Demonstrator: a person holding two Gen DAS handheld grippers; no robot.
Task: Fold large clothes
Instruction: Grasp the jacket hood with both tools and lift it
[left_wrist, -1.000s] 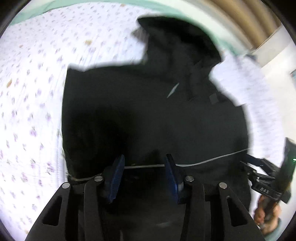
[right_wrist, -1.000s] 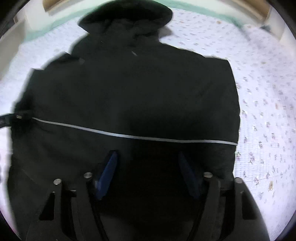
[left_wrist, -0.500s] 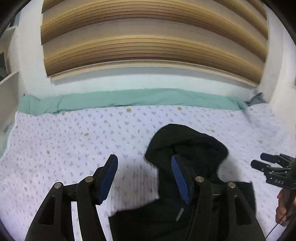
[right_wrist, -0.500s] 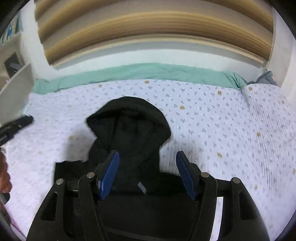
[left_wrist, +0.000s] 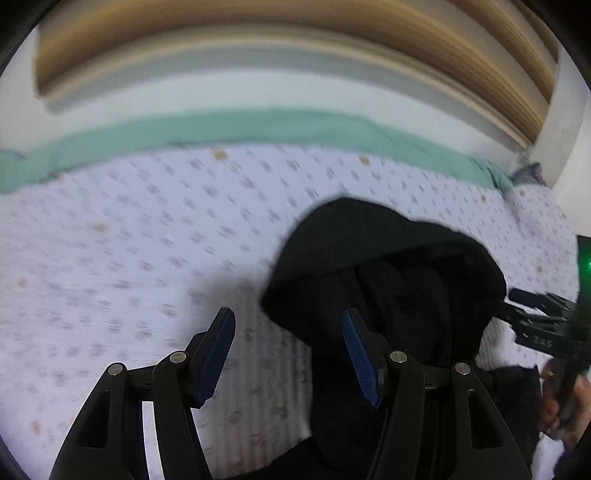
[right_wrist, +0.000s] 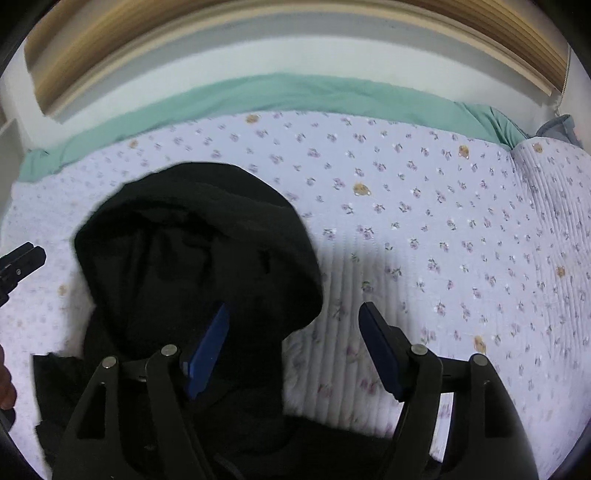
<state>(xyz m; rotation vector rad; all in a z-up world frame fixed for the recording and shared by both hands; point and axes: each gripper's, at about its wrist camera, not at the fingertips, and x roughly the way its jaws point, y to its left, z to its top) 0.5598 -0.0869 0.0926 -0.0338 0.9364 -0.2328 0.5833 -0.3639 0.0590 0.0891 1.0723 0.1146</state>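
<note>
A black hooded jacket lies on the bed, and its hood (left_wrist: 388, 266) (right_wrist: 192, 240) points toward the wall. My left gripper (left_wrist: 288, 317) hovers open over the hood's left edge, with only quilt and the hood's rim showing between its blue pads. My right gripper (right_wrist: 294, 308) hangs over the hood's right edge; its jaws are opening and the pads press on nothing. Each gripper also shows at the other view's edge: right gripper (left_wrist: 539, 321), left gripper (right_wrist: 22, 258). The jacket's body is mostly hidden below the fingers.
A pale floral quilt (left_wrist: 129, 240) (right_wrist: 443, 240) covers the bed, with a green sheet (left_wrist: 258, 125) (right_wrist: 295, 96) along its far edge. Behind stand a white wall and wooden blinds (right_wrist: 258, 33). A person's hand (left_wrist: 565, 406) holds the right gripper.
Both grippers have travelled from over the jacket's body and its white stripe up to the hood. The views now take in the wall. Both pairs of jaws stand wider.
</note>
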